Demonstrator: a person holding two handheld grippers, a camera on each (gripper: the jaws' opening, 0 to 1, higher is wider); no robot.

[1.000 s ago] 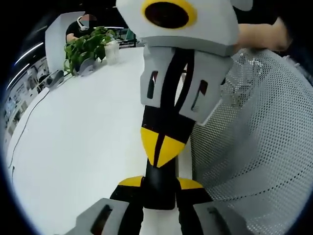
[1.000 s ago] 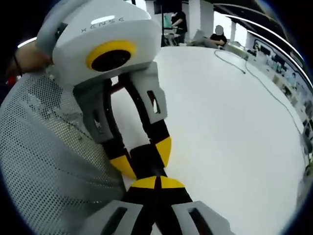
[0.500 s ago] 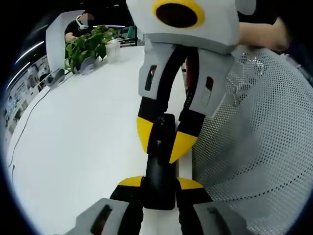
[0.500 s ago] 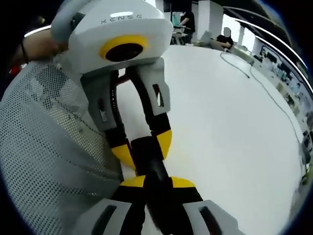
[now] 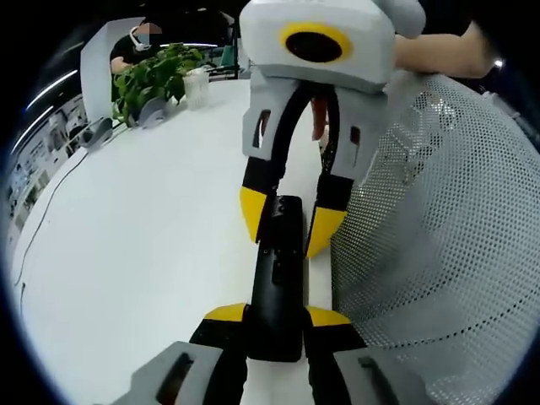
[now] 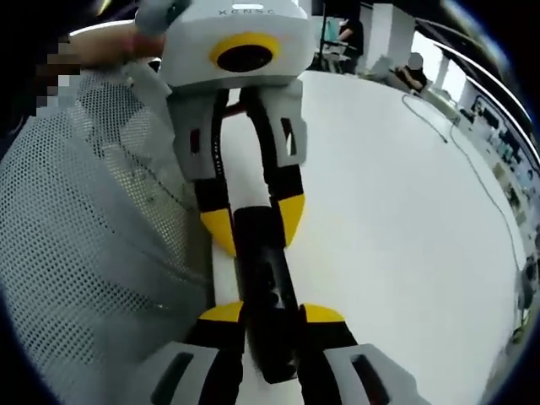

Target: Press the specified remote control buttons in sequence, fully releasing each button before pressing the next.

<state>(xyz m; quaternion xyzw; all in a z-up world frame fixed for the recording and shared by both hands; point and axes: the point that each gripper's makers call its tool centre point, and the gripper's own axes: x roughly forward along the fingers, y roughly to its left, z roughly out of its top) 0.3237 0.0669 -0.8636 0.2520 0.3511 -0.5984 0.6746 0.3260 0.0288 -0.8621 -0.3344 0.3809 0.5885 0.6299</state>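
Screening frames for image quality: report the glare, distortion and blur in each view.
Left gripper view: fisheye bends the white table edge; the table is bright, nearly blown out; the black remote stays sharp; the plant is small and soft. Right gripper view: same curved distortion, table glaring white, remote dark with little button detail, mesh fabric crisp.
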